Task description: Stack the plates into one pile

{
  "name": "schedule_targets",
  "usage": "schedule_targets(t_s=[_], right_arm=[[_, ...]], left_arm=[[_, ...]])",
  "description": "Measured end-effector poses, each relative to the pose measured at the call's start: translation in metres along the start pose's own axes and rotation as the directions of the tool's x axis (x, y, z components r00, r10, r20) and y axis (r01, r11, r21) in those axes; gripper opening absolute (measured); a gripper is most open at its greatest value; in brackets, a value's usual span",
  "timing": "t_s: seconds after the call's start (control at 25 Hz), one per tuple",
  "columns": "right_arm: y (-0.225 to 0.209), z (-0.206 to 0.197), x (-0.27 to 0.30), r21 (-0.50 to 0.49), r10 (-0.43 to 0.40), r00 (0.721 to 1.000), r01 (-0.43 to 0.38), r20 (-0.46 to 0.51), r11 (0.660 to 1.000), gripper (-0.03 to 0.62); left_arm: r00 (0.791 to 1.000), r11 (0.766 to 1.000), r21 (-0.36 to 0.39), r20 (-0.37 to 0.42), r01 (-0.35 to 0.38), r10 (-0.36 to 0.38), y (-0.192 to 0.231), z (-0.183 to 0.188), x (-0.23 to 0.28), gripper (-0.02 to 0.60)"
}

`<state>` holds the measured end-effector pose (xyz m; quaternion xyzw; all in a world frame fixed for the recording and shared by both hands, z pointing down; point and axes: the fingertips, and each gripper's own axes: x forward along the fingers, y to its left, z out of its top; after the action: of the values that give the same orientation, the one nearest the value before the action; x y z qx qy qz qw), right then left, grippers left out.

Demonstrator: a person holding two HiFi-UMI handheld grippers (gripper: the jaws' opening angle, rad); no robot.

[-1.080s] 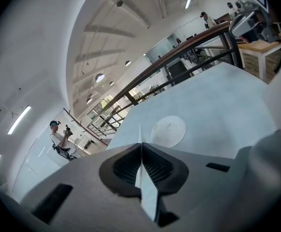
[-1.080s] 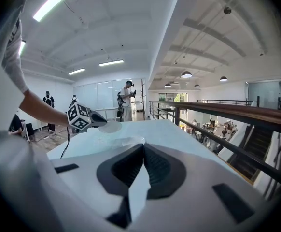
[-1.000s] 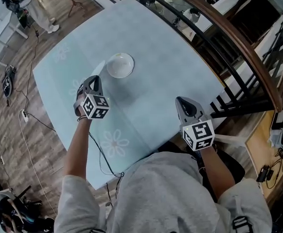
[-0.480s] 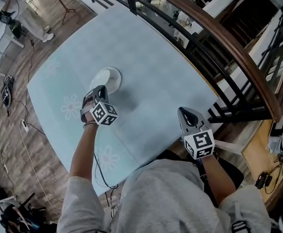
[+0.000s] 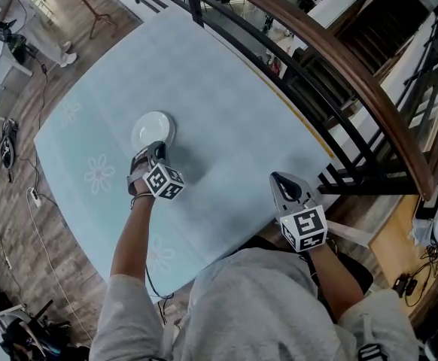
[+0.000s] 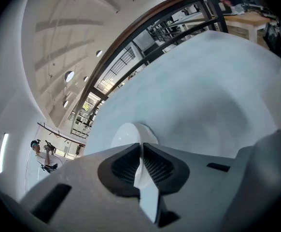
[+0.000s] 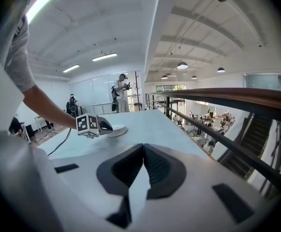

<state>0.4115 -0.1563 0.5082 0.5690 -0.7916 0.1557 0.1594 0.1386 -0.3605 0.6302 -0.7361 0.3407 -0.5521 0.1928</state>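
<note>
Out on the pale blue table point(image 5: 226, 104) there's just 1 white plate pile point(image 5: 153, 130) on show, sitting towards the far left and well clear of every edge. Whether that's a single plate or several already nested, the head view is too small to say.

The left gripper point(image 5: 156, 153) is angled down with its nose right at the near rim of the pile. Its own view shows the jaws pinched together with nothing between them, only the white of the plates point(image 6: 131, 132) visible beyond the slit. Clenched like that, it can't take a rim, so this reads as a check or a nudge to square the pile, not a pick-up. Contact with the rim can't be confirmed.

The right gripper point(image 5: 282, 180) hangs over the near right part of the table, by the dark railing point(image 5: 339, 59), well apart from the plates. Its jaws are closed on nothing too, so it looks parked out of the way.

With no loose plates in sight, the stacking looks done or nearly so.
</note>
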Motion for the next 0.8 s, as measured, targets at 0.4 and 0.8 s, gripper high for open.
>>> schedule_targets(t_s=[0.4, 0.8], right_arm=[[-0.005, 0.008, 0.010, 0.015, 0.000, 1.000, 0.000, 0.019, 1.000, 0.026], [-0.021, 0.013, -0.006, 0.042, -0.058, 0.997, 0.056, 0.049, 0.998, 0.026]], left_arm=[[0.977, 0.970, -0.129, -0.028, 0.204, -0.210, -0.025, -0.009, 0.015, 0.107], [0.980, 0.907, -0.417, 0.197, 0.063, 0.022, 0.014, 0.010, -0.072, 0.041]])
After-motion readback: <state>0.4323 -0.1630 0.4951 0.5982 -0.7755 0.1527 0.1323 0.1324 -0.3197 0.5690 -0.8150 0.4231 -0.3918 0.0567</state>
